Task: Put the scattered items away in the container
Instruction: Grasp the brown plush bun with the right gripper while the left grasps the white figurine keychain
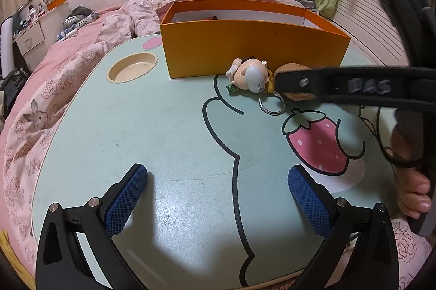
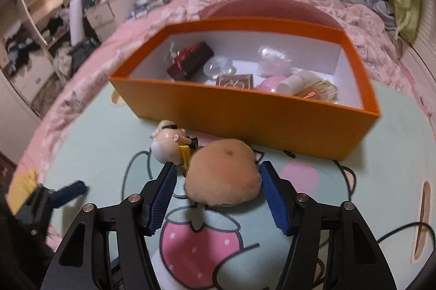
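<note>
A tan plush toy (image 2: 223, 175) lies on the table between my right gripper's (image 2: 218, 194) blue pads; the jaws stand open around it with small gaps either side. A small pig figure keychain (image 2: 169, 145) lies just left of it, with its ring (image 1: 272, 104) visible in the left wrist view beside the figure (image 1: 249, 74). The orange box (image 2: 245, 110) stands behind them and holds several items. My left gripper (image 1: 218, 197) is open and empty, low over the table's near part. The right gripper's finger (image 1: 340, 85) covers most of the plush (image 1: 293, 69) there.
The mint-green lap table (image 1: 163, 126) with a strawberry print (image 1: 318, 142) and a round cup recess (image 1: 133, 66) sits on a pink bed. Bedding (image 1: 54, 85) surrounds it; clothes are piled at the far right. A cable runs along the table's right edge (image 2: 395, 232).
</note>
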Action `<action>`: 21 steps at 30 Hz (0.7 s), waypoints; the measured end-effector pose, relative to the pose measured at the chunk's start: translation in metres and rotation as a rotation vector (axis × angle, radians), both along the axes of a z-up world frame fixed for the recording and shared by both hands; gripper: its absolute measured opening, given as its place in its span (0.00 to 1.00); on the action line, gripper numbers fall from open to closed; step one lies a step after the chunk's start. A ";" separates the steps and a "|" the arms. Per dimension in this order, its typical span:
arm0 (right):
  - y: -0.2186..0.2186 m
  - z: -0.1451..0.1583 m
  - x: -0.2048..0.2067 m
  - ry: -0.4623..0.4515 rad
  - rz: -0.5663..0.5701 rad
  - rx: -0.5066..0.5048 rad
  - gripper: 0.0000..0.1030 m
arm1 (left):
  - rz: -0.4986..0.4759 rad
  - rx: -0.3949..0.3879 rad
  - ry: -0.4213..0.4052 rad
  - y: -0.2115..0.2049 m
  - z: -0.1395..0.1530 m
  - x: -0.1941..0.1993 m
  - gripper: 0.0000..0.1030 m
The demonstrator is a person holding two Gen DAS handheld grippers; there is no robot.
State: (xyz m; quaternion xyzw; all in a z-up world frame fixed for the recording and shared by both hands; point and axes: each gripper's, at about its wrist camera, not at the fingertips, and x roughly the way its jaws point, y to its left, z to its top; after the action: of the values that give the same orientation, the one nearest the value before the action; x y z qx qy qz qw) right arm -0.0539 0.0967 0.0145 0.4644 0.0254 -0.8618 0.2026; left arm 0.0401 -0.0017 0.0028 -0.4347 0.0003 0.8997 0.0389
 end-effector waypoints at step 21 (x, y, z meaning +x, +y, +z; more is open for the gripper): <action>0.112 0.026 0.066 0.094 -0.194 -0.204 0.44 | -0.066 -0.016 0.013 0.034 0.031 -0.065 0.80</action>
State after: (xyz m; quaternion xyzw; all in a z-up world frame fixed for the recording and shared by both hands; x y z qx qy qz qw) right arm 0.0117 0.2089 0.0403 0.4010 -0.0976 -0.8961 0.1632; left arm -0.0246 0.0326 0.0340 -0.4288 0.0223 0.9008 0.0652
